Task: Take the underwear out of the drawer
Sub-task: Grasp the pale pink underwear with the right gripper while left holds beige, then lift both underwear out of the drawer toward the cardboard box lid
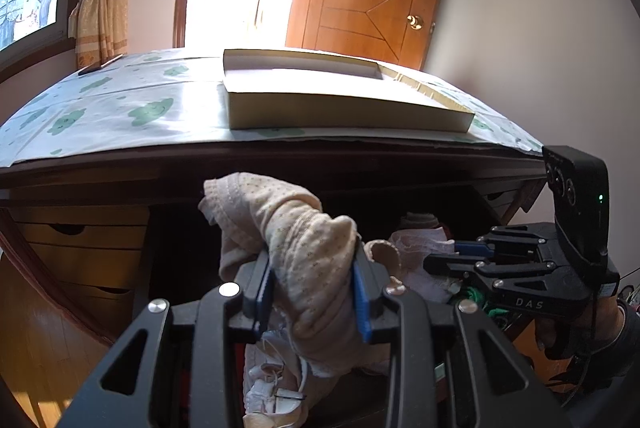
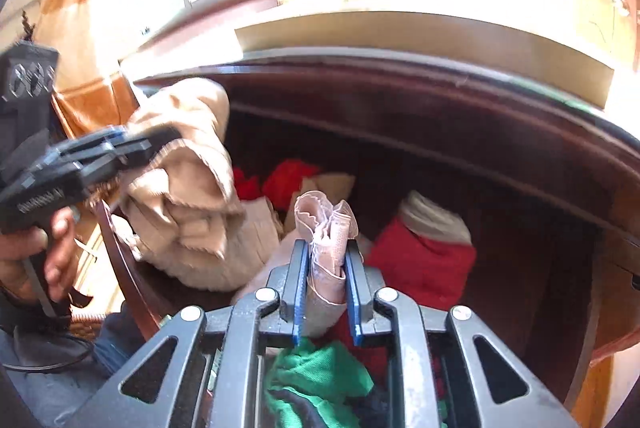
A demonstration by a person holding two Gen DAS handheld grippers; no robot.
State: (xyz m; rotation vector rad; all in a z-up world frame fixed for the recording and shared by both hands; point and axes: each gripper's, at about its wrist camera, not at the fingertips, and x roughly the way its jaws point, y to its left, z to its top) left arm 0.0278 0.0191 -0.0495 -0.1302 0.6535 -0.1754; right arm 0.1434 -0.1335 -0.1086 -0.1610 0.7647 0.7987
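Right now, a beige dotted underwear (image 1: 308, 252) is pinched between the blue pads of the left claw (image 1: 314, 288). Its top is bunched above the claw tips, and the rest hangs down below them. It is held up in front of the dark drawer (image 2: 500, 156), under the edge of the worktop (image 1: 120, 108). A flat box (image 1: 344, 104) is seen on the worktop.

A pink lacy underwear (image 2: 328, 240) is squeezed between the pads of the right claw (image 2: 327, 276), which is nearly closed on it. Its frilly end sticks up past the tips. It is lifted just over the red (image 2: 420, 264) and green clothes (image 2: 320, 372) left lying in the drawer.
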